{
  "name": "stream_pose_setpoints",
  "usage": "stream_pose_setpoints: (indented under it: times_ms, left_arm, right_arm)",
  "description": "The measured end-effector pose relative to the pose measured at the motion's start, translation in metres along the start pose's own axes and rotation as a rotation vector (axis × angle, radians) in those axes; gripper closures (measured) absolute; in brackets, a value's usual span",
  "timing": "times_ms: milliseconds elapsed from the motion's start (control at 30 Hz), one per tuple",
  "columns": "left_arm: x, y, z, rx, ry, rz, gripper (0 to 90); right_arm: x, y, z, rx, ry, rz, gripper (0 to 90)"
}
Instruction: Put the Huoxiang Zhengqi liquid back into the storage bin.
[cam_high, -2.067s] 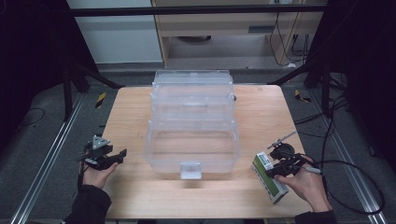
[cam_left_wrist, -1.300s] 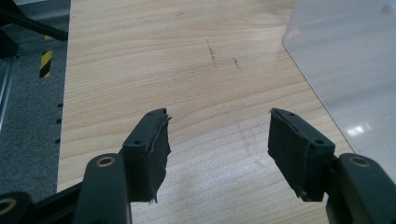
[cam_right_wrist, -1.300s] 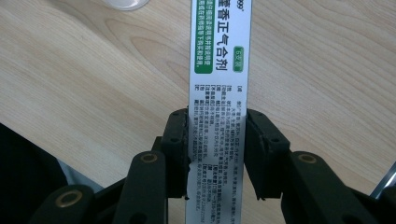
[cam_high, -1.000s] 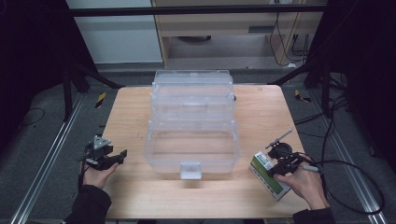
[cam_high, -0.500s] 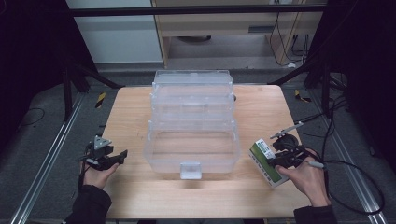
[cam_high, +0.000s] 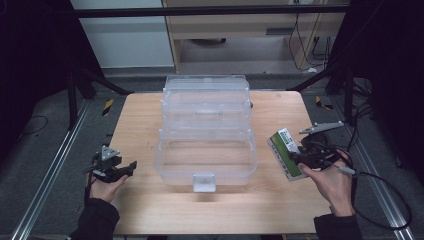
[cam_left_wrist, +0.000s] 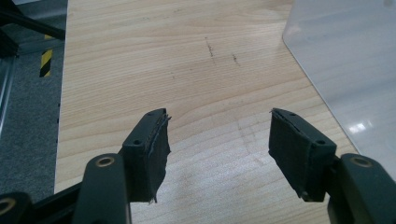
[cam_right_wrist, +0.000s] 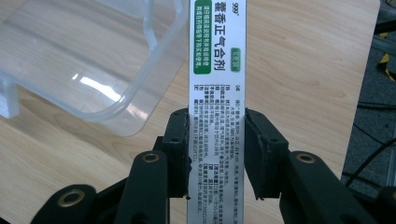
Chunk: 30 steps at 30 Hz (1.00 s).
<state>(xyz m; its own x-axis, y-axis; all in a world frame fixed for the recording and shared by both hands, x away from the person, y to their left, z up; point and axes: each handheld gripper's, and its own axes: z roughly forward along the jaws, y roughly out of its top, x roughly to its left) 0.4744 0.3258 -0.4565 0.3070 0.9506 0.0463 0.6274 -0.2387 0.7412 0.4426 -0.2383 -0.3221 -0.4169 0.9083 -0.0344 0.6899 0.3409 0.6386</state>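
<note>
My right gripper (cam_right_wrist: 216, 140) pinches the medicine box (cam_right_wrist: 217, 70), seemingly lifted beside the clear bin (cam_high: 206, 150) and not yet inside; my left gripper (cam_left_wrist: 218, 140) waits spread.

Right claw (cam_right_wrist: 217, 149) clamped, raised; left claw (cam_left_wrist: 217, 149) spread wide, low.

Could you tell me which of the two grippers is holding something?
The right gripper, shut on the green-and-white box; the left gripper is open over bare table.

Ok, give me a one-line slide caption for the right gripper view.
Right gripper clamps a green-and-white medicine box beside the open clear plastic bin on the wooden table.
</note>
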Motion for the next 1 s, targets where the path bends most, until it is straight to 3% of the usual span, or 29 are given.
stream_pose_setpoints:
  times_ms: [267, 400, 600, 800, 867, 933, 1000]
  left_arm:
    - [0.0, 0.0, 0.0, 0.002, -0.001, 0.001, 37.3]
    - [0.0, 0.0, 0.0, 0.003, -0.001, 0.003, 37.3]
    - [0.0, -0.001, 0.001, 0.005, -0.002, 0.004, 37.3]
    - [-0.001, -0.001, 0.001, 0.007, -0.003, 0.004, 37.2]
    - [-0.001, -0.001, 0.001, 0.007, -0.003, 0.005, 37.2]
    - [-0.001, -0.001, 0.001, 0.007, -0.004, 0.004, 37.3]
    - [0.0, -0.001, 0.001, 0.007, -0.004, 0.004, 37.2]
  right_arm:
    - [0.008, 0.016, -0.013, -0.066, 0.0, -0.043, 64.5]
    - [0.012, 0.025, -0.018, -0.103, 0.036, -0.058, 64.5]
    - [0.022, 0.041, -0.028, -0.145, 0.046, -0.119, 64.6]
    - [0.033, 0.059, -0.035, -0.151, 0.091, -0.173, 65.2]
    - [0.038, 0.064, -0.035, -0.146, 0.115, -0.2, 65.2]
    - [0.044, 0.072, -0.034, -0.144, 0.169, -0.236, 65.2]
    - [0.046, 0.075, -0.033, -0.147, 0.184, -0.25, 65.2]
